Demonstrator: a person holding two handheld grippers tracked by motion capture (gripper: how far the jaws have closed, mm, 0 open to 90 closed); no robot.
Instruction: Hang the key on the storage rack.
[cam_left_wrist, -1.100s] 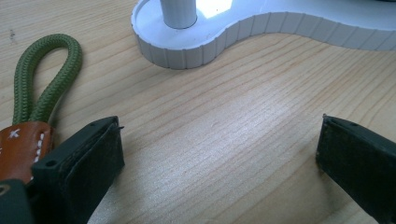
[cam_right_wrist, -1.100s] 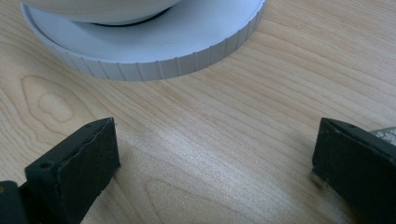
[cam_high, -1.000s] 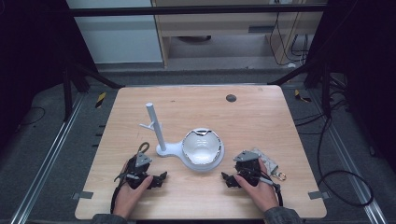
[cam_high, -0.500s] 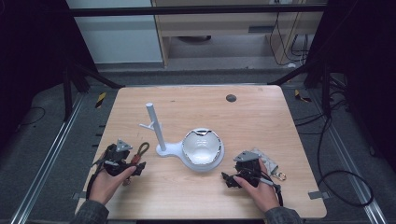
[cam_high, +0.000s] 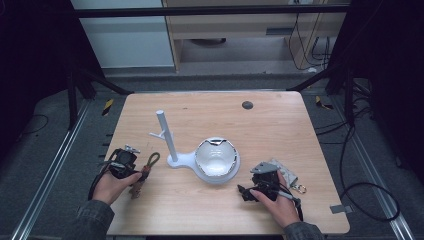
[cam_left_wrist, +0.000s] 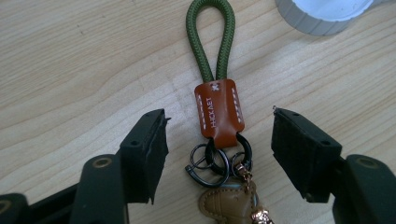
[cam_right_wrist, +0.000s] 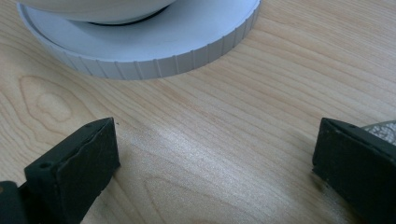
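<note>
1. Keychain flat on the worktop, at about 8 o'clock from the white stand: green cord loop pointing away, tan leather tab in the middle, dark rings and a small brown charm nearest the camera.
2. Left tongs spread wide, one jaw either side of the leather tab and rings, touching neither; not yet pinching anything.
3. Shifted within the last second: left hand gone from a spot near the bowl out to 9 o'clock of it, now lined up over the keychain. Probably the approach to a pick-up, with closing on the tab as the next move.
4. Stand's upright post and short side peg at 12 o'clock of the keychain, a likely place for hanging the loop.
5. Right tongs also spread, holding nothing, hovering low over bare wood at 5 o'clock of the bowl's ribbed base; unchanged in place.
</note>
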